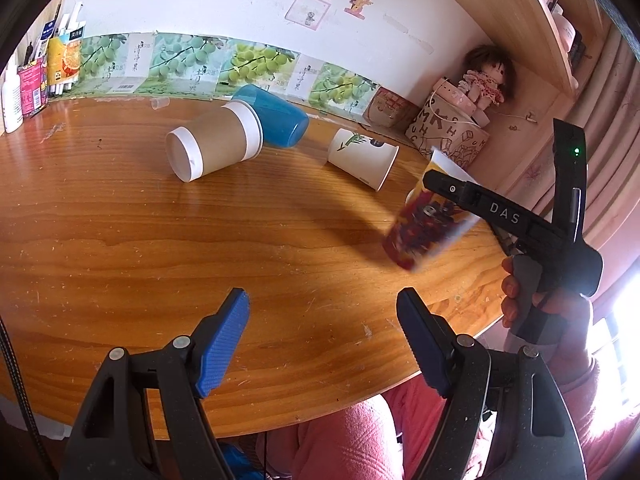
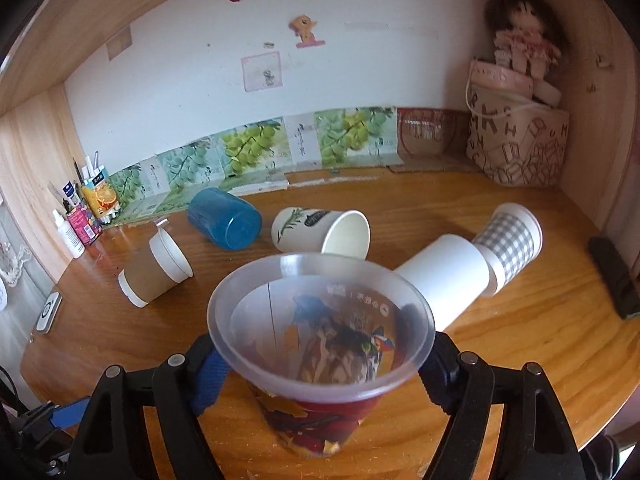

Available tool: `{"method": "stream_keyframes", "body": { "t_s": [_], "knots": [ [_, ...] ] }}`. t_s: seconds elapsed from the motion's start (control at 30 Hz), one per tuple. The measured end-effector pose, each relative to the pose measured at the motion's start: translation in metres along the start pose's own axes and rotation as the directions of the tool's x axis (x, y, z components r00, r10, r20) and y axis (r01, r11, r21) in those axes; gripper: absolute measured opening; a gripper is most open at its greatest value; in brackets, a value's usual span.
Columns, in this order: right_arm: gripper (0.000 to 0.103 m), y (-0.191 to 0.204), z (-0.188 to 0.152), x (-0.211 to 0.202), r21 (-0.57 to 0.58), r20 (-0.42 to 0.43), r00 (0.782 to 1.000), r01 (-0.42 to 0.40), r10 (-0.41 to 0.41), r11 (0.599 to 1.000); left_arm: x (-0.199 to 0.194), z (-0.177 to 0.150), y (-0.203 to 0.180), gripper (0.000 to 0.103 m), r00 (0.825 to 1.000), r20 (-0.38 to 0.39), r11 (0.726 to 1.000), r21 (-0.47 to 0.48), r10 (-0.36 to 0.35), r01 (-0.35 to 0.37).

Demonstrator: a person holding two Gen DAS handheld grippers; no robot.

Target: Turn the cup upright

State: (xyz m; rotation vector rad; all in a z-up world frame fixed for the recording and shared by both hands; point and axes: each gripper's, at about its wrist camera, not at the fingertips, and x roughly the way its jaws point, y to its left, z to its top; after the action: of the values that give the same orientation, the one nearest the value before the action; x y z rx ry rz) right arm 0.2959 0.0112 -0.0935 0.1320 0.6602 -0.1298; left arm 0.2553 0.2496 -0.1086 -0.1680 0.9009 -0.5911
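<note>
My right gripper (image 2: 320, 364) is shut on a clear plastic cup with a red printed sleeve (image 2: 320, 360), mouth up toward the camera, its base close over the wooden table (image 2: 520, 340). In the left wrist view the same cup (image 1: 426, 224) is tilted above the table's right edge, held by the right gripper (image 1: 448, 192). My left gripper (image 1: 324, 336) is open and empty over the table's front edge.
Several cups lie on their sides: a brown-sleeved one (image 1: 212, 148), a blue one (image 1: 276, 120), a white leaf-print one (image 1: 362, 158), a plain white one (image 2: 444, 276) and a checked one (image 2: 510, 240). A patterned bag with a doll (image 2: 520, 140) stands at the back right.
</note>
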Motion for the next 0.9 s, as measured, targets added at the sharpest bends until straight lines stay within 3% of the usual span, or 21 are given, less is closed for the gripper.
{"method": "stream_keyframes", "body": {
  "t_s": [0.13, 0.23, 0.9],
  "knots": [
    [0.079, 0.017, -0.007, -0.004, -0.073, 0.066, 0.998, 0.018, -0.013, 0.997, -0.004, -0.001, 0.006, 0.079, 1.0, -0.008, 1.0, -0.017, -0.016, 0.016],
    [0.079, 0.027, -0.011, -0.003, -0.106, 0.068, 0.998, 0.01, -0.003, 0.994, -0.007, -0.002, 0.008, 0.079, 1.0, -0.004, 1.0, -0.016, -0.008, 0.008],
    [0.084, 0.033, -0.029, -0.002, -0.067, -0.068, 0.996, -0.054, 0.049, 0.996, -0.023, -0.006, -0.003, 0.079, 1.0, 0.014, 1.0, 0.03, -0.007, 0.007]
  ]
}}
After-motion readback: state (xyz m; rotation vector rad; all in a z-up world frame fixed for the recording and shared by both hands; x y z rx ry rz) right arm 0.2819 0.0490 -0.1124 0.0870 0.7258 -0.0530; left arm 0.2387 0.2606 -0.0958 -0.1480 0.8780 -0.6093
